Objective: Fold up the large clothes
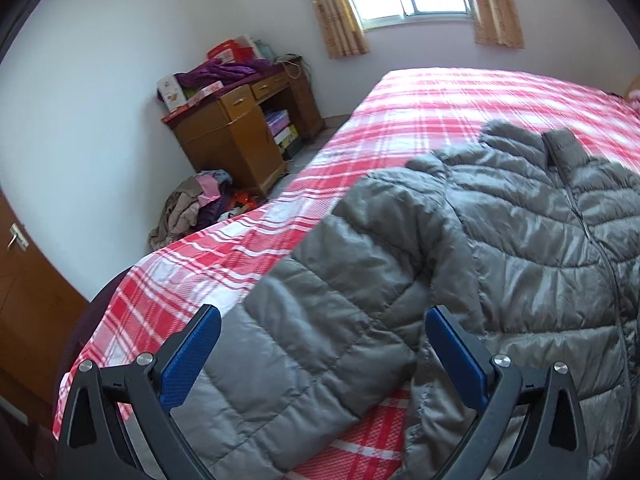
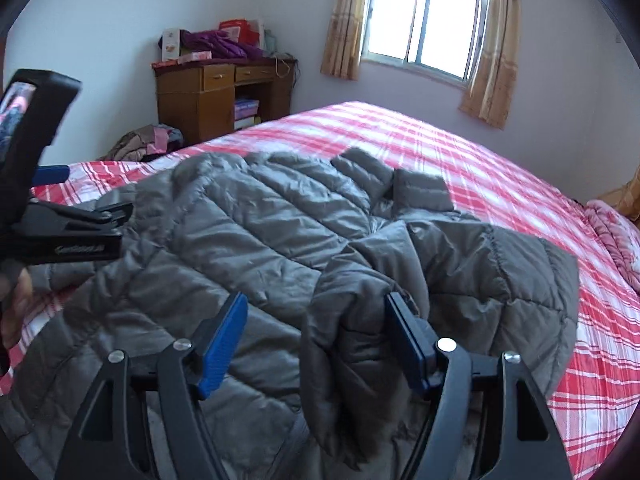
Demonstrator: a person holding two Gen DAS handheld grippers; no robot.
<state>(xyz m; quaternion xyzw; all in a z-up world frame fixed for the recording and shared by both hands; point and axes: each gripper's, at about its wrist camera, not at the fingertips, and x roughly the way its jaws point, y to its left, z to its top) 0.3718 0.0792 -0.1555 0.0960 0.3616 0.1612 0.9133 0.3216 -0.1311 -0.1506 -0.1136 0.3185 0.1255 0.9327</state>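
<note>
A bed (image 1: 440, 96) under a red-and-white plaid cover carries a grey quilted puffer jacket (image 1: 520, 232), which lies zipped and front-up across the near end, its collar toward the middle of the bed and its hem toward the near edge. One sleeve runs down toward the bed's near left corner, straight between the fingers of the left gripper (image 1: 322, 322). The other sleeve is folded in over the jacket's chest on the side nearer the bed's right edge, its bunched end at the right gripper (image 2: 316, 310).

The left gripper shows at the left edge of the right wrist view, where its black bar bears white lettering too blurred to read.

The left gripper's blue pads (image 1: 192, 356) stand wide apart, the sleeve lying loose between them. The right gripper's jaws are parted too; the folded sleeve fabric rests against its right pad (image 2: 404, 340), while the left pad is clear of it, so nothing is clamped.
</note>
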